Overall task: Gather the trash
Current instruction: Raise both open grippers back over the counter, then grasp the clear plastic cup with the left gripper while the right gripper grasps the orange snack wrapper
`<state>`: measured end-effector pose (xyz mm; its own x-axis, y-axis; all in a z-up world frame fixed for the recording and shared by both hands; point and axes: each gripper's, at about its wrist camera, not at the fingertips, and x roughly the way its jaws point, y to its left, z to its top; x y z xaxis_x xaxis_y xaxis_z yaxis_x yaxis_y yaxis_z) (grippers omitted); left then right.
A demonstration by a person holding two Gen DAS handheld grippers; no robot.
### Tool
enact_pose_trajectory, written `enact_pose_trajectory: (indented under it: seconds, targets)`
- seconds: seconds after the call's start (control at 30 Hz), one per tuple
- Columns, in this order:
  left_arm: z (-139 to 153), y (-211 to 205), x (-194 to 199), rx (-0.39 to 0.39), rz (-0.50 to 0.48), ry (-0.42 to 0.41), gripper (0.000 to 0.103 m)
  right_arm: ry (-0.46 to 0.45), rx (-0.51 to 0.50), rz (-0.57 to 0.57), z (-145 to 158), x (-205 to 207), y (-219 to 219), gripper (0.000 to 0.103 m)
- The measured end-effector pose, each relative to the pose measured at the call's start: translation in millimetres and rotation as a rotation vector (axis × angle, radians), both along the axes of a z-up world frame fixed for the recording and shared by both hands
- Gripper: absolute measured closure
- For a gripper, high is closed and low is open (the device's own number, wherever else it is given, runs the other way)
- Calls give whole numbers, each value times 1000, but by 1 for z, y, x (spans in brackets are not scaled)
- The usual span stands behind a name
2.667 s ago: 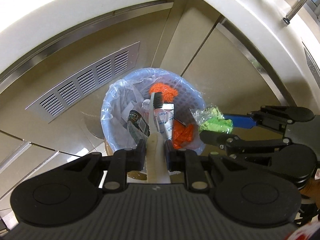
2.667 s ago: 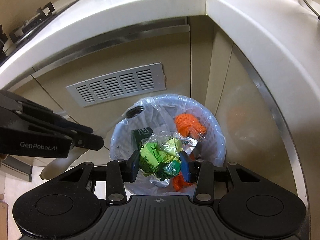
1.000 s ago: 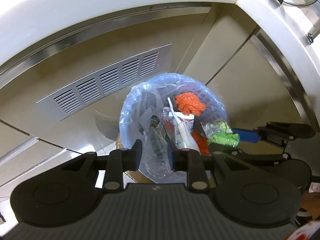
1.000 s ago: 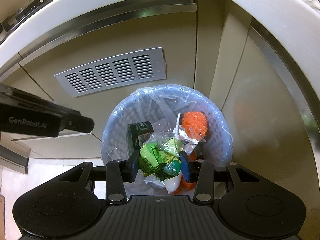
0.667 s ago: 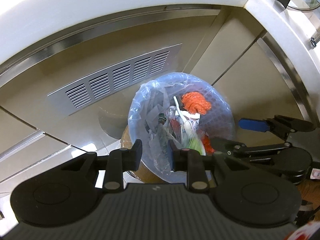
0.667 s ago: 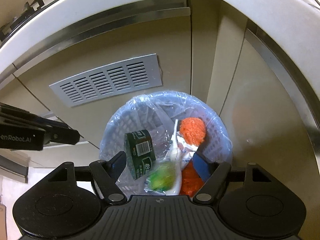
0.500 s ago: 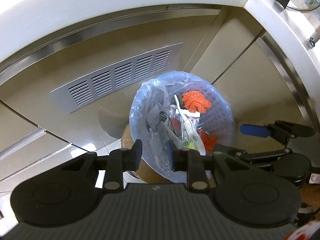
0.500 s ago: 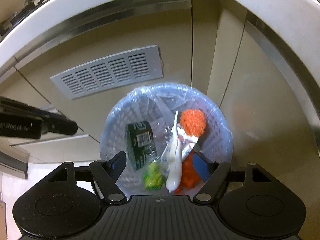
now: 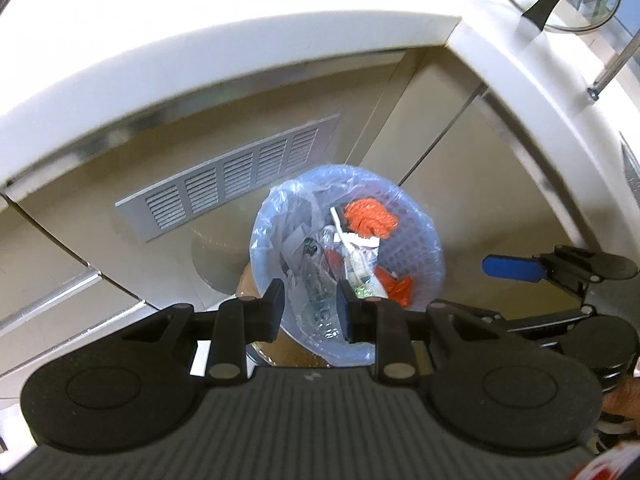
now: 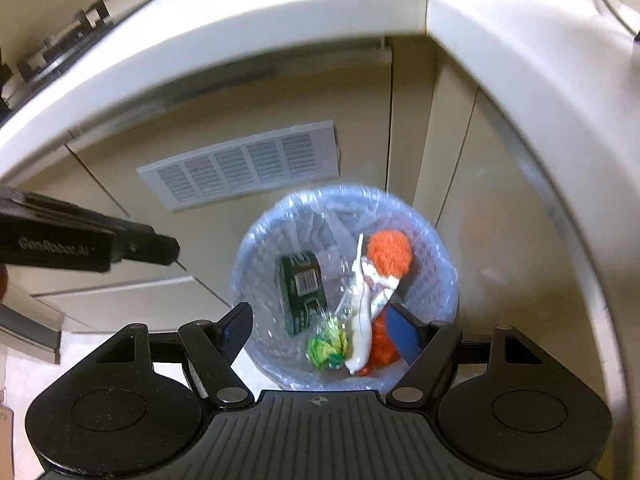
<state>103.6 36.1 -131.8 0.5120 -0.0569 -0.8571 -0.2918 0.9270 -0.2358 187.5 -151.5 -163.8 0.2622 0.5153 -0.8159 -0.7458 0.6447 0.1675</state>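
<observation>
A pale blue mesh bin (image 9: 432, 248) (image 10: 444, 268) lined with a clear bag stands on the floor below both grippers. In it lie an orange net ball (image 10: 390, 254), a white brush (image 10: 360, 320), a crumpled green wrapper (image 10: 326, 346) and a dark green box (image 10: 302, 292). My left gripper (image 9: 310, 308) hangs above the bin's near rim, its jaws a narrow gap apart with nothing between them. My right gripper (image 10: 322, 328) is open wide over the bin and holds nothing. Its blue pad (image 9: 508, 268) shows at the right in the left wrist view.
A grey vent grille (image 9: 228, 180) (image 10: 240, 164) sits in the cabinet front behind the bin. A white counter (image 9: 240, 52) overhangs above, with a glass lid (image 9: 548, 4) at its right and a stove (image 10: 60, 52) at its left. A hand (image 9: 620, 396) shows at the right edge.
The left gripper let go of the white brush, then the right gripper opened and dropped the green wrapper; both now lie in the bin. Both grippers have risen away from it.
</observation>
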Motion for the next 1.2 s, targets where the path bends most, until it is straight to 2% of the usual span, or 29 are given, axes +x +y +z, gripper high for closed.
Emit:
enact_pose_trajectory:
  seconds: [0.27, 0.53, 0.6, 0.83, 1.07, 1.2]
  targets:
    - [35, 0, -13, 33, 14, -74, 74, -70, 78, 12, 46, -6, -1, 30]
    - [78, 1, -16, 72, 45, -180, 61, -153, 181, 18, 90, 0, -3, 30]
    - [90, 2, -13, 90, 54, -208, 54, -174, 214, 9, 101, 5, -5, 30]
    - [120, 6, 5, 163, 108, -278, 38, -217, 293, 5, 128, 33, -12, 30]
    - [136, 14, 23, 242, 197, -300, 20, -251, 332, 38, 145, 68, -22, 30]
    - [144, 20, 33, 284, 225, -305, 16, -271, 337, 65, 150, 84, -22, 30]
